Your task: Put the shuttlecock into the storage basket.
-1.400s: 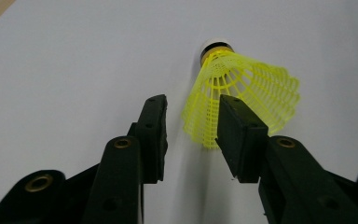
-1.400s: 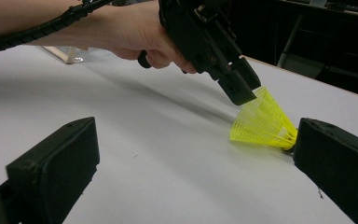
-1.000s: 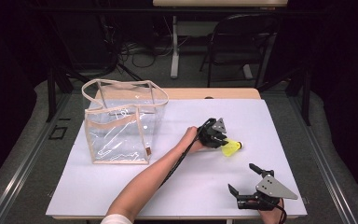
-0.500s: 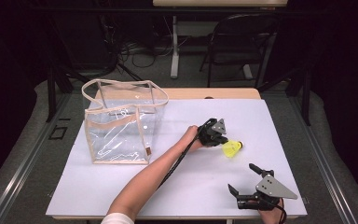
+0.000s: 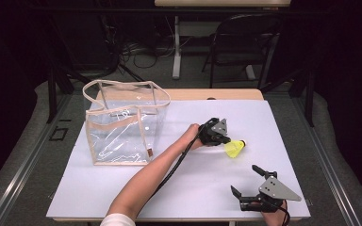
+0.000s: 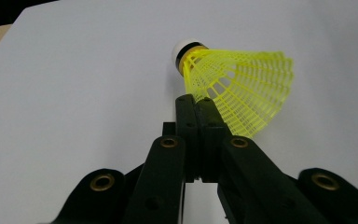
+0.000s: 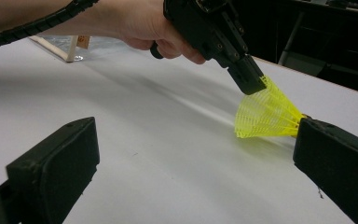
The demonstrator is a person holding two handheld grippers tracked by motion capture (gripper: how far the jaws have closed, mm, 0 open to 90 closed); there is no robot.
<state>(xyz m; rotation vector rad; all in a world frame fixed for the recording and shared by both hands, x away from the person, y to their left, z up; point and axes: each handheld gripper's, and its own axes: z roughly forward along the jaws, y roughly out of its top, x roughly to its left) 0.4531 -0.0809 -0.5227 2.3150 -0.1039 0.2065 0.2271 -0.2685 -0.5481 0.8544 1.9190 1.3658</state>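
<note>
Our left gripper [image 6: 196,105] pinches the yellow plastic-mesh shuttlecock [image 6: 242,88] by its skirt; carrying it to the clear plastic bag [image 5: 122,125] remains; right jaws spread.

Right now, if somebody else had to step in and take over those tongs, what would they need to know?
Left tongs: shut on the rim of the yellow shuttlecock, which seems to sit at or just above the white table; cork end points away from the hand.
Right tongs: open, holding nothing, resting near the table's front right edge.
Clear bag: upright on the left, top open; nothing visible inside.
Done: shuttlecock gripped.
Left, probably: carry it across and drop it into the bag. The right tongs might steady the bag's rim.
</note>
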